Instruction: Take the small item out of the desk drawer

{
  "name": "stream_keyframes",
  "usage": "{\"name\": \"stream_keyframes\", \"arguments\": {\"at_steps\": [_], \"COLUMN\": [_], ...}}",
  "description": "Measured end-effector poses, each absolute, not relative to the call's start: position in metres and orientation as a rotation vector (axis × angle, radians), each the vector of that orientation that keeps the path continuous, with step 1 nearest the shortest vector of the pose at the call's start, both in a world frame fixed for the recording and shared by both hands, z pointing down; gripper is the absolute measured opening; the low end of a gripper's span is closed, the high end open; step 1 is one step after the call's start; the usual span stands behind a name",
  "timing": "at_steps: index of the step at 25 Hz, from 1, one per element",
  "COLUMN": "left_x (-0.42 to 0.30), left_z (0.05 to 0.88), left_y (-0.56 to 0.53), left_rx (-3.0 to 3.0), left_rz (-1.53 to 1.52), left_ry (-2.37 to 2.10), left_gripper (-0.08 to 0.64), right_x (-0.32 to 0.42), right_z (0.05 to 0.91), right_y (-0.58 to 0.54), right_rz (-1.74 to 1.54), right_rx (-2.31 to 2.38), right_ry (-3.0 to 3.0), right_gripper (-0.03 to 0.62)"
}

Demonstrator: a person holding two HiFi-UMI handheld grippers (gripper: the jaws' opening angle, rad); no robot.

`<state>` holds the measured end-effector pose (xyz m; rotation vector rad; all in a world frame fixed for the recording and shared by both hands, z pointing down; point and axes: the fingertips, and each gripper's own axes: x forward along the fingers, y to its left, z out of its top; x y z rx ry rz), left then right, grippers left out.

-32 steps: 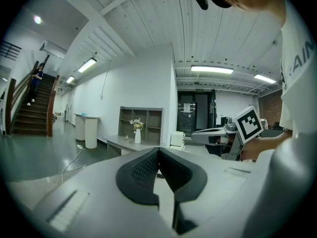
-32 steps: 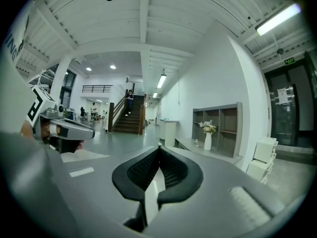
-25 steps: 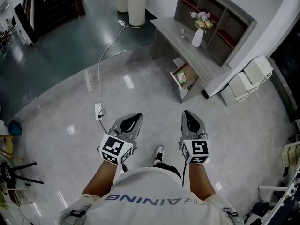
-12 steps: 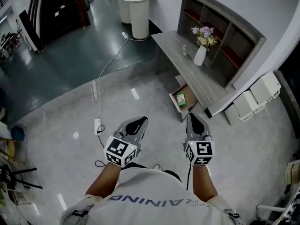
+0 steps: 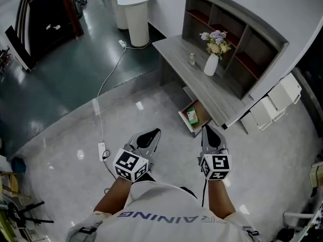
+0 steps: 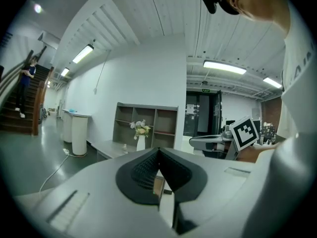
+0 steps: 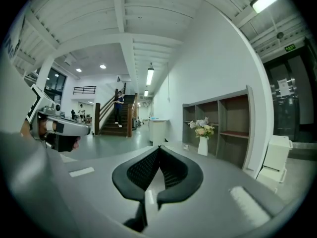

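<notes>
Grey polished floor point(image 5: 151, 92) of an open office hall forms the setting, with a long grey desk point(image 5: 174, 47) set against a white wall. Small item point(image 5: 192, 116), green and box-like, lies inside the desk drawer point(image 5: 202, 112), which stands pulled open below the near end of the desk; finer detail of the item cannot be made out. On the desk top above stand a white vase point(image 5: 211, 64) holding flowers and, near it, a small bottle point(image 5: 192, 59). Behind the desk rises an open shelf unit point(image 5: 237, 32) with several compartments. White boxes point(image 5: 272, 102) sit on the floor to the right of the desk end. Right gripper point(image 5: 209, 134) is held near the open drawer but apart from it, pointing toward the desk; its fingers are closed together with nothing between them. Left gripper point(image 5: 150, 136) is held beside the right one, farther from the drawer; its fingers likewise meet at the tips and hold nothing. Both grippers are carried by a person in a white shirt point(image 5: 161, 205), who stands on the floor facing the desk. Further out, a white power strip point(image 5: 101, 149) lies on the floor to the left of the left gripper, and a white round table point(image 5: 132, 6) stands beyond the far end of the desk.
</notes>
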<state>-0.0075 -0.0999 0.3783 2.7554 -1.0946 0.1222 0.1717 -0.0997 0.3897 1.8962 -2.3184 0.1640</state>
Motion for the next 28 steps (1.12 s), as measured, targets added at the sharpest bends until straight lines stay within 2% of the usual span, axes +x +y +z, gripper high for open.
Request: {"name": "stream_keyframes", "arguments": {"at_steps": [13, 28], "left_x": [-0.023, 0.013], "left_z": [0.391, 0.403], "left_y": [-0.272, -0.307], "left_rx": [2.892, 2.872], "left_rz": [0.166, 0.176], "left_ry": [-0.696, -0.562], "left_gripper": [-0.002, -0.002], "right_x": [0.142, 0.183], "right_z": [0.401, 0.410], "right_y": [-0.220, -0.235], "right_rz": [0.281, 0.353], "right_rx": [2.135, 2.195], "right_ry": [-2.030, -1.893], "right_gripper": [0.014, 0.014]}}
